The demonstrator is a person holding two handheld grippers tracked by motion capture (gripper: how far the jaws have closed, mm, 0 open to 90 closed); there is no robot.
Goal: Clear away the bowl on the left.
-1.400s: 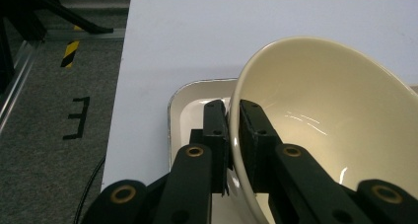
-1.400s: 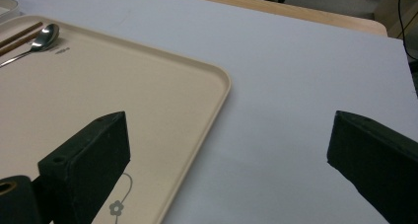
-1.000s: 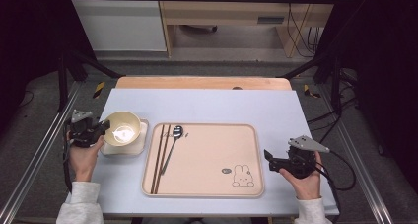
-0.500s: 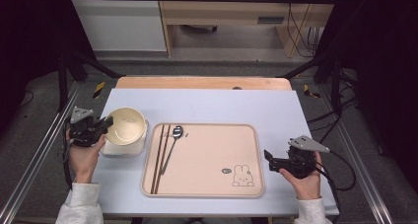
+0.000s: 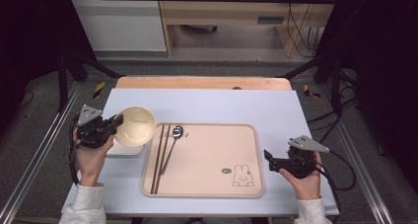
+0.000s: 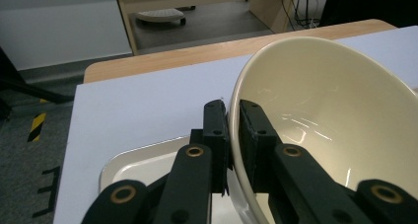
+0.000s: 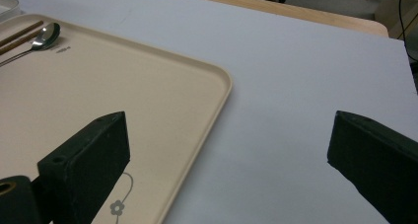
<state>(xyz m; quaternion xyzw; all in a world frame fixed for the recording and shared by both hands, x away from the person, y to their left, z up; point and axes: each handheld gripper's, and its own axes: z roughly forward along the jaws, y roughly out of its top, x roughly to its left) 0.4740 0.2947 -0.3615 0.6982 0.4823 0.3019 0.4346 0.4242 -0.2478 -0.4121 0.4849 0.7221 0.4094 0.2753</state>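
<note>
A cream bowl (image 5: 134, 126) hangs tilted above a white square plate (image 5: 123, 150) at the table's left. My left gripper (image 5: 117, 121) is shut on the bowl's left rim; in the left gripper view the two jaws pinch the rim of the bowl (image 6: 335, 115), one pad inside and one outside, with the plate (image 6: 143, 160) below. My right gripper (image 5: 268, 160) stands open over the table just right of the beige tray (image 5: 207, 157). In the right gripper view its wide jaws (image 7: 226, 123) hold nothing, and the tray's corner (image 7: 98, 76) lies beneath them.
Brown chopsticks (image 5: 158, 157) and a metal spoon (image 5: 175, 135) lie along the tray's left side; a rabbit drawing (image 5: 242, 175) marks its near right corner. A wooden strip (image 5: 202, 83) runs along the table's far edge. Dark frame bars stand at both sides.
My left gripper has lifted the bowl off the white plate and carried it a little toward the tray, tilting it. The right gripper has stayed put.
</note>
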